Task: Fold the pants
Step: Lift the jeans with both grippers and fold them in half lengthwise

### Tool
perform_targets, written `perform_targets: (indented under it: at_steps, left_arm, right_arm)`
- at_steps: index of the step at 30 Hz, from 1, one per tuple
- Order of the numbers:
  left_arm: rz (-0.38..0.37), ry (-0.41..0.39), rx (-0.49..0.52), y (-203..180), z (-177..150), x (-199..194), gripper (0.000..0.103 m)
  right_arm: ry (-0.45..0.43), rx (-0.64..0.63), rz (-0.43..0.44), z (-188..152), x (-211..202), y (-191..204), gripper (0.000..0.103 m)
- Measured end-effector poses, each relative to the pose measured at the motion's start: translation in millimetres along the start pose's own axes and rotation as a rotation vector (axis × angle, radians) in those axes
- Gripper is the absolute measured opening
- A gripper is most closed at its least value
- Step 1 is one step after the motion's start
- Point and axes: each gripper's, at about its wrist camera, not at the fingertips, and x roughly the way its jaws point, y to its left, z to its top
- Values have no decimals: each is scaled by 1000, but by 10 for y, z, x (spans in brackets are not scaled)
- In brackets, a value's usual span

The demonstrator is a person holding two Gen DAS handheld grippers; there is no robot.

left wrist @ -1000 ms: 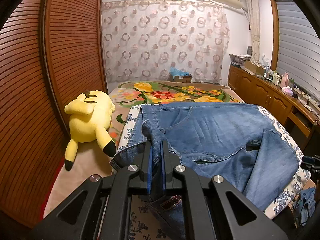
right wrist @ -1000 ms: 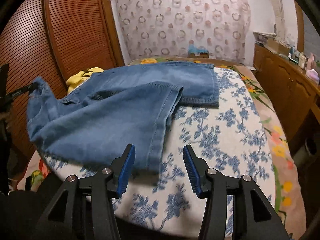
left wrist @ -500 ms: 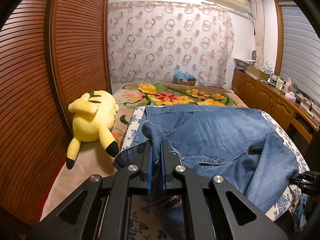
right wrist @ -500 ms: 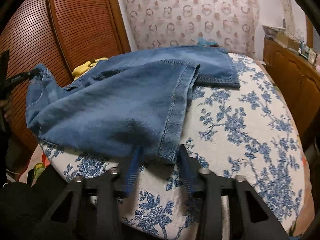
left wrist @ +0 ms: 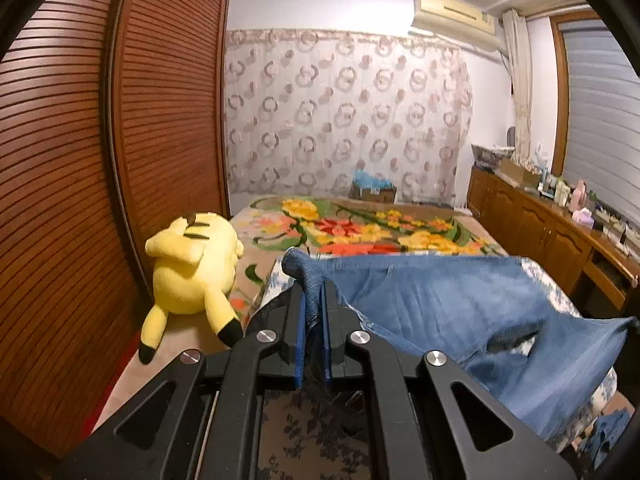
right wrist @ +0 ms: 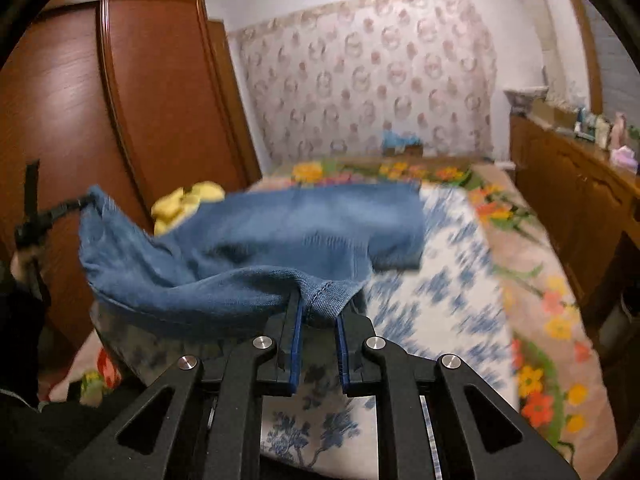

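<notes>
The blue denim pants [left wrist: 448, 304] lie across the bed's near end, with their near edge lifted off it. My left gripper [left wrist: 313, 294] is shut on a bunched corner of the pants at their left end. My right gripper [right wrist: 318, 306] is shut on the hem edge of the pants [right wrist: 280, 236] at their right end and holds it raised. The cloth sags between the two grips. The far part of the pants rests on the blue-flowered sheet [right wrist: 436, 300]. The left gripper also shows at the left edge of the right wrist view [right wrist: 82, 202].
A yellow plush toy [left wrist: 192, 268] lies on the bed's left side beside the brown slatted wardrobe doors [left wrist: 80, 184]. A wooden cabinet [left wrist: 556, 240] with small items runs along the right. A flowered blanket [left wrist: 368, 228] covers the far bed.
My right gripper has closed on the pants' hem and lifted it off the sheet. My left gripper has risen too, keeping its grip, so the near edge now hangs between them.
</notes>
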Motion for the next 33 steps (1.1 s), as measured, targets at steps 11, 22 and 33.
perform_targets:
  at_steps: [11,22,33]
  left_arm:
    - [-9,-41,-18,-51,246,110,8]
    - [8,53,-16,-23,266,882,8]
    - [16,84,5,-90,555,1592,8]
  right_arm:
    - [-117,-42,-71,391,-169,-151,14]
    - [-61,-30,-91,667,653,-240,14]
    - [-37,-79,-125,1043,1171,-284,14]
